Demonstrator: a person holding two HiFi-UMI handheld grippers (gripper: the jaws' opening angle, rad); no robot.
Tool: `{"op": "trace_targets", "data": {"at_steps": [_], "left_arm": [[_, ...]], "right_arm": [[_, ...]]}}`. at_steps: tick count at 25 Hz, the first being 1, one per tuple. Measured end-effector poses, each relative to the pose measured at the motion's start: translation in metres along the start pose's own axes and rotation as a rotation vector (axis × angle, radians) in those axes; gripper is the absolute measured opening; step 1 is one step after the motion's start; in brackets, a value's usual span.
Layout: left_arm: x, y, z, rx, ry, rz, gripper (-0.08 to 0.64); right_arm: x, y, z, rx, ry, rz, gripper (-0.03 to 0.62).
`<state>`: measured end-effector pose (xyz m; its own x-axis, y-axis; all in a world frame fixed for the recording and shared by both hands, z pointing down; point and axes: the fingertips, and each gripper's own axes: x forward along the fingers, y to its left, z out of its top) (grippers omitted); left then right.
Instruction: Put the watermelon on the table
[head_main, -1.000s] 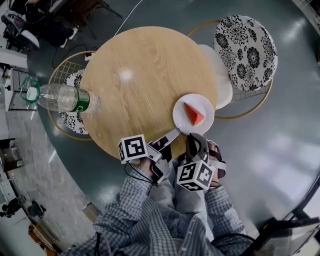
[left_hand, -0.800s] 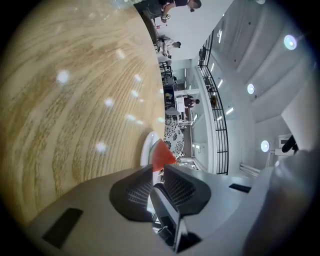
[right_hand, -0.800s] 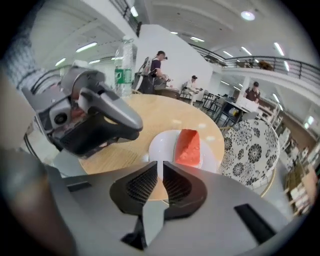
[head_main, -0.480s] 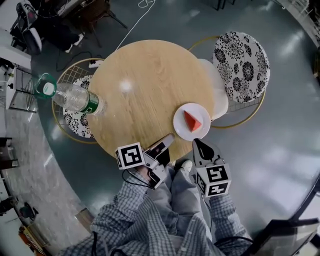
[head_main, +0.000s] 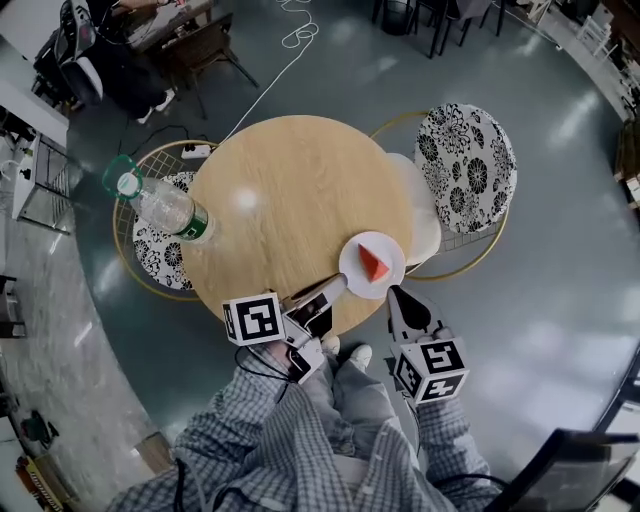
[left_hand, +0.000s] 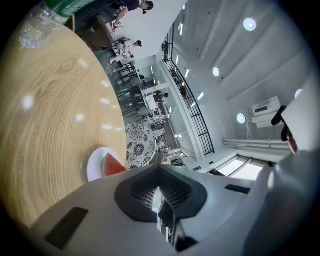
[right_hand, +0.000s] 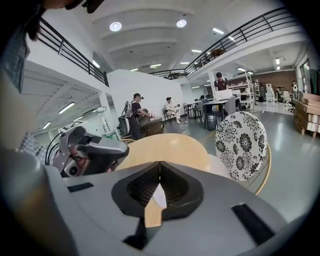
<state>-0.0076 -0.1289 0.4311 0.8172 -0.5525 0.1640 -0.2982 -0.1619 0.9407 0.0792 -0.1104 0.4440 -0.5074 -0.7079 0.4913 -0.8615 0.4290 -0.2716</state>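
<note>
A red watermelon wedge (head_main: 373, 264) lies on a white plate (head_main: 358, 278) at the near right edge of the round wooden table (head_main: 290, 200). My left gripper (head_main: 338, 282) is shut and empty, its tip over the table rim just left of the plate. My right gripper (head_main: 392, 292) is also shut and empty, just off the table's edge, below and right of the plate. The left gripper view shows the wedge (left_hand: 114, 167) on the plate (left_hand: 94, 166) beyond the closed jaws. In the right gripper view I see the left gripper (right_hand: 92, 150) and the tabletop (right_hand: 165, 145).
A clear plastic bottle with a green label (head_main: 165, 208) stands at the table's left edge. Wire chairs with floral cushions stand at the far right (head_main: 465, 165) and at the left (head_main: 150, 245). A white seat (head_main: 425, 215) is tucked against the table's right side. A grey floor surrounds it.
Both grippers have shut and lifted away from the plate's near rim. The head view has risen, so the table looks smaller. The wedge and plate stay put.
</note>
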Motion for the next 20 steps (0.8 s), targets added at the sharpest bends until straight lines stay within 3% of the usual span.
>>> {"op": "trace_targets", "data": {"at_steps": [13, 20], "left_arm": [[0.0, -0.064, 0.012, 0.319, -0.017, 0.033, 0.008], [-0.007, -0.076, 0.015, 0.408, -0.038, 0.034, 0.008]], "right_arm": [[-0.034, 0.008, 0.06, 0.007, -0.149, 0.039, 0.009], [-0.042, 0.01, 0.076, -0.009, -0.201, 0.046, 0.009]]}}
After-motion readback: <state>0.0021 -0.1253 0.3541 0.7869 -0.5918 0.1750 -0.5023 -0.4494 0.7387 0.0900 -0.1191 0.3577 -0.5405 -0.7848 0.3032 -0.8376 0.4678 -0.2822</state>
